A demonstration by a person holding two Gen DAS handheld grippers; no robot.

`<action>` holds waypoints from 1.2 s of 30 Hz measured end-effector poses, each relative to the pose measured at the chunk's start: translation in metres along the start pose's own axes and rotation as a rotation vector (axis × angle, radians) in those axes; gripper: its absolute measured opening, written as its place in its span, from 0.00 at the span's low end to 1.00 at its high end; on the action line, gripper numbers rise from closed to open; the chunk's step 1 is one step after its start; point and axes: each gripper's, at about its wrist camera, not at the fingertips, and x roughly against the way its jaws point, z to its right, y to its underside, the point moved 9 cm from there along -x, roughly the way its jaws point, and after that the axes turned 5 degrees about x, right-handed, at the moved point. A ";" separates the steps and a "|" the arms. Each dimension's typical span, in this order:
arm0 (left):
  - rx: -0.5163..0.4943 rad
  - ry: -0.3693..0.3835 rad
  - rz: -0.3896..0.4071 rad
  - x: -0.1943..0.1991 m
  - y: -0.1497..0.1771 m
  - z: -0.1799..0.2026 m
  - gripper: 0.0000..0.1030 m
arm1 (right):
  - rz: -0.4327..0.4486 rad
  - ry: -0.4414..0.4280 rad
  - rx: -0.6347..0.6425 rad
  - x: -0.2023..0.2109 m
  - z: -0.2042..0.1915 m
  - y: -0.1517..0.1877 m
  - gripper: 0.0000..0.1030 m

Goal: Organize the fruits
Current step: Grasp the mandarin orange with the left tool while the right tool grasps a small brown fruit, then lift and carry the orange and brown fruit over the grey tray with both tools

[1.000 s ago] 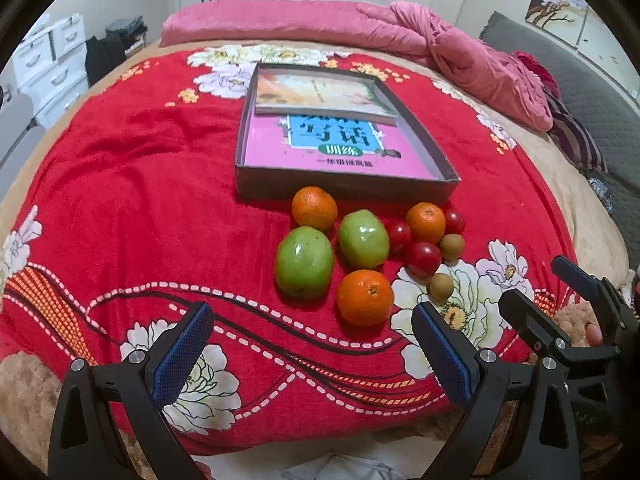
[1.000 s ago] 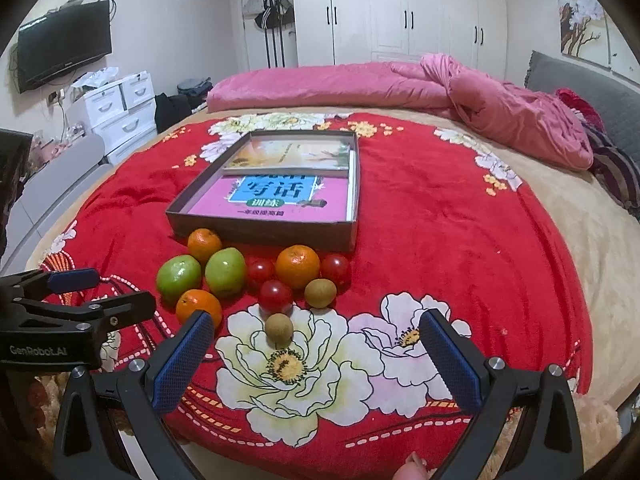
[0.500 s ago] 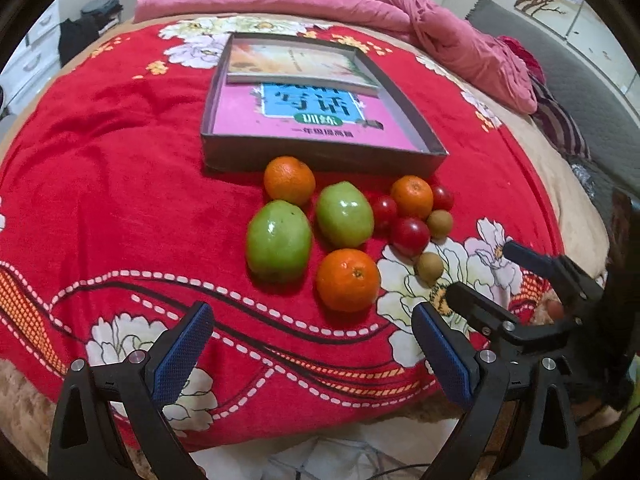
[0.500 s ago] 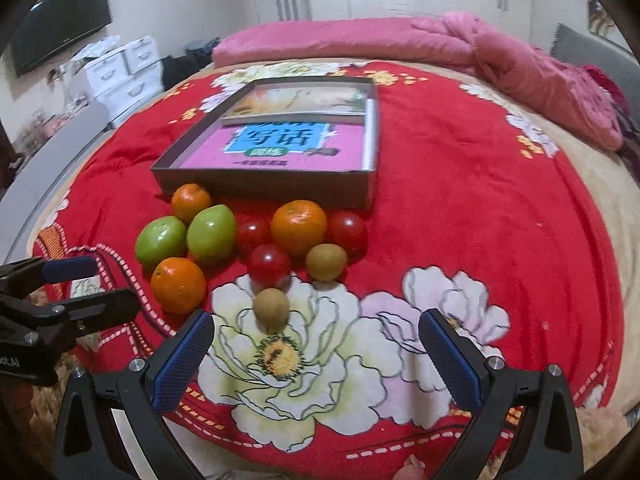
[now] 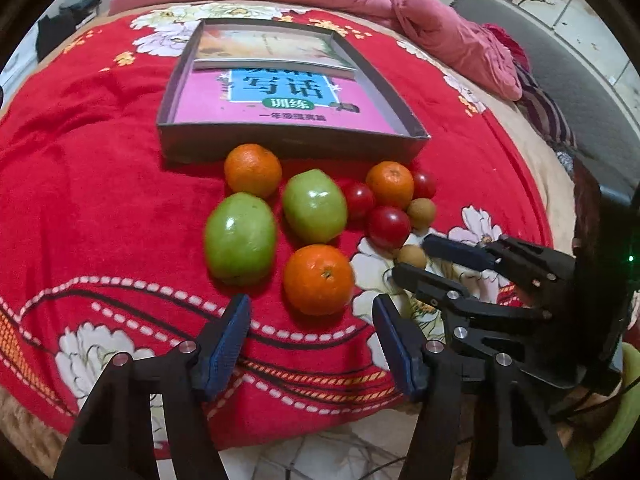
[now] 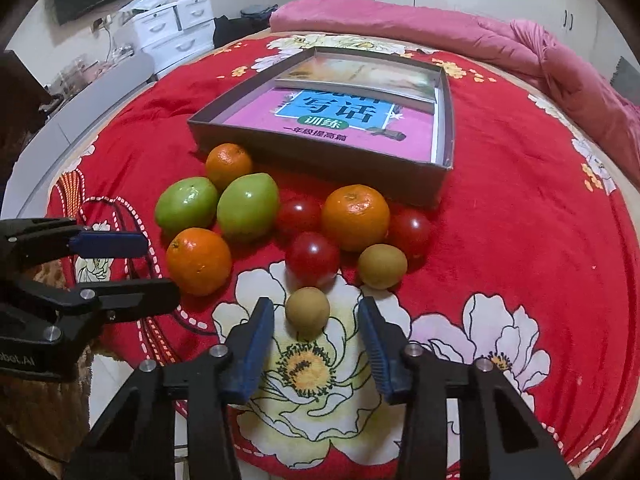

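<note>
Left gripper (image 5: 312,312): jaws closing, nothing gripped, tips just short of a round orange mandarin (image 5: 319,279)
Right gripper (image 6: 316,316): jaws closing either side of a small brown round fruit (image 6: 308,311), pads not touching it
Fruits: clustered on the red flowered blanket (image 6: 520,216), beside a shallow grey cardboard tray (image 6: 320,152)

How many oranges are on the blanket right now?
3. One orange sits against the box's left corner, one among the red fruits, one nearest the left gripper. None seems hidden.
</note>
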 end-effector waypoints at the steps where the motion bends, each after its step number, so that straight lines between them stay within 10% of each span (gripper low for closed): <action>1: -0.001 -0.002 -0.003 -0.002 -0.001 0.001 0.62 | -0.001 -0.006 -0.004 -0.001 0.001 0.000 0.33; 17: 0.005 -0.063 -0.041 -0.025 -0.006 0.006 0.42 | 0.012 -0.071 -0.040 -0.001 0.006 0.000 0.22; 36: -0.030 -0.010 0.052 0.012 -0.025 0.027 0.41 | 0.189 -0.077 -0.111 0.037 0.024 -0.027 0.22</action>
